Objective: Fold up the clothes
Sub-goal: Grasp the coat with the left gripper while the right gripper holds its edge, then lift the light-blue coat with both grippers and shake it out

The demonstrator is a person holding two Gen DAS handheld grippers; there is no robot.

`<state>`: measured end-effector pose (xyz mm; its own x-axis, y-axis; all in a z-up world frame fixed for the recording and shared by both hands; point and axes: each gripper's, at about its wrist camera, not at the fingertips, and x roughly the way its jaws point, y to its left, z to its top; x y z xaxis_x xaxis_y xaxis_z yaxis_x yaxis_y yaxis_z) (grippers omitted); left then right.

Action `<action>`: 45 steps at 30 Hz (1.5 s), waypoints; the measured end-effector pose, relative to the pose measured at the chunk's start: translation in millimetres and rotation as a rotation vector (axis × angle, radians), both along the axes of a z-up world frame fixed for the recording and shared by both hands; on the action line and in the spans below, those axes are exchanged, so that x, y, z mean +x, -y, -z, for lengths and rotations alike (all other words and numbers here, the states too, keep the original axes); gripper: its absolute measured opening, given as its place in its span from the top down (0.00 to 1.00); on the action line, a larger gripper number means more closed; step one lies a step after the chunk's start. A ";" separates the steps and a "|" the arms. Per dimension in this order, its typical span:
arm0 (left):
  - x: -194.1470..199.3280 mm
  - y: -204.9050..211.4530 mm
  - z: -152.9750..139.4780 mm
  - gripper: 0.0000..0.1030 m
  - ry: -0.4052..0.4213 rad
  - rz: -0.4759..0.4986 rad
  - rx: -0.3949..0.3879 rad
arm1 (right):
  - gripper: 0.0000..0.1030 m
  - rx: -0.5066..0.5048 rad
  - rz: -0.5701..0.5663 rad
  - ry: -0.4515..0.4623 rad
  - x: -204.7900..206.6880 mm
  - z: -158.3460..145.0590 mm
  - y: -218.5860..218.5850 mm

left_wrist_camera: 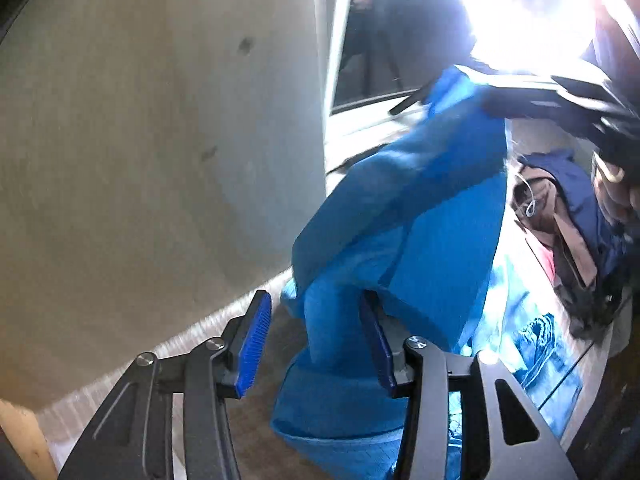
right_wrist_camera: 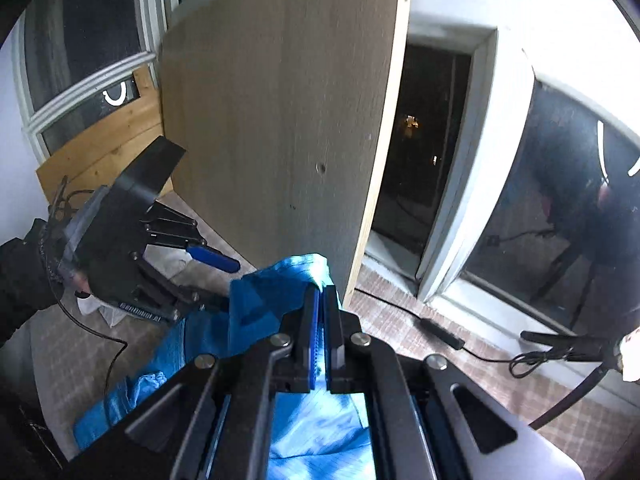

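Wooden board (right_wrist_camera: 280, 120) behind, right hand-held gripper (right_wrist_camera: 322, 300) pinching blue garment (right_wrist_camera: 264, 300)

left gripper (left_wrist_camera: 316, 344) jaws spread wide, right gripper (right_wrist_camera: 321, 300) jaws pinched together

A bright blue garment (left_wrist_camera: 404, 216) of thin, smooth fabric hangs lifted in the air, stretched upward to a pinched edge at its top and falling in long, loose folds toward the floor. Its lower part bunches into a rumpled, doubled-over fold at the bottom of the left wrist view. From the right wrist view the same cloth (right_wrist_camera: 276, 292) shows a crumpled upper corner standing up in a small peak, with paler blue fabric, faintly lined, spreading below and a further length trailing down to the left.
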<state>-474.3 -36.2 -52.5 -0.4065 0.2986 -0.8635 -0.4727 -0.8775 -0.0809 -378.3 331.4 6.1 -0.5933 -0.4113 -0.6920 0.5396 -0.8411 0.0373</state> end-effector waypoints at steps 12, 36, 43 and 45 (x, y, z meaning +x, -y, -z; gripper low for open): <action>6.0 -7.0 -8.6 0.98 -0.014 0.028 0.009 | 0.98 0.068 -0.016 -0.015 4.4 14.4 -3.4; 240.6 -31.5 -43.0 0.98 -0.060 0.077 0.077 | 0.98 -0.091 0.050 0.033 256.0 10.7 -26.2; 333.2 -29.6 57.3 0.89 0.302 0.060 0.008 | 0.98 0.011 -0.036 0.522 337.4 118.7 -3.3; 340.0 -19.4 54.7 0.85 0.303 0.036 0.006 | 0.95 0.026 -0.028 0.544 347.4 114.8 -15.5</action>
